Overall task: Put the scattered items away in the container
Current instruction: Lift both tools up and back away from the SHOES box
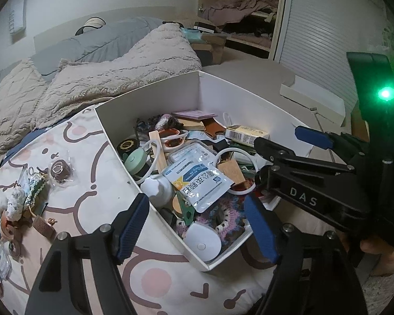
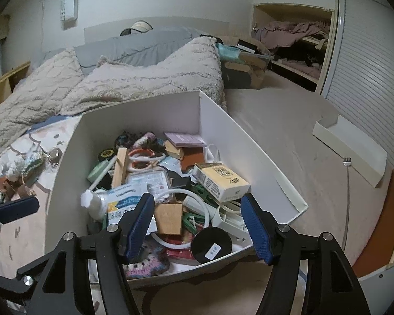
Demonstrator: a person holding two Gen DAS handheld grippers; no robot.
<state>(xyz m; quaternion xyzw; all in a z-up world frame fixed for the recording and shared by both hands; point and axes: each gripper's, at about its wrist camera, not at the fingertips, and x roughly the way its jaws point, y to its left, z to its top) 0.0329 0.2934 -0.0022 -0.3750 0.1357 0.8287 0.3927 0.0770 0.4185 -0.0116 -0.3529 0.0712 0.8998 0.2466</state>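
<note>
A white open box [image 1: 147, 97] [image 2: 144, 120] sits on a cartoon-print sheet [image 1: 97, 204], piled with small items: a medicine pouch [image 1: 199, 183], a yellow carton [image 2: 220, 181], a white bottle [image 1: 157, 189] and white rings. My left gripper [image 1: 197, 225] hangs open over the box's near corner, above a white round disc [image 1: 202, 244], holding nothing. My right gripper [image 2: 198, 227] [image 1: 286, 140] is open over the box's near edge, above a black disc with a white label [image 2: 211, 244], also holding nothing. Several loose trinkets [image 1: 34, 189] [image 2: 21, 173] and a bagged brown piece [image 1: 60, 170] lie on the sheet left of the box.
A beige blanket [image 2: 144, 84] and grey pillow [image 2: 134, 44] lie behind the box. To the right are beige carpet, the box lid [image 2: 354, 155], a thin metal rod [image 2: 348, 197] and a slatted door [image 2: 370, 78]. A hand shows at the right edge [image 1: 380, 252].
</note>
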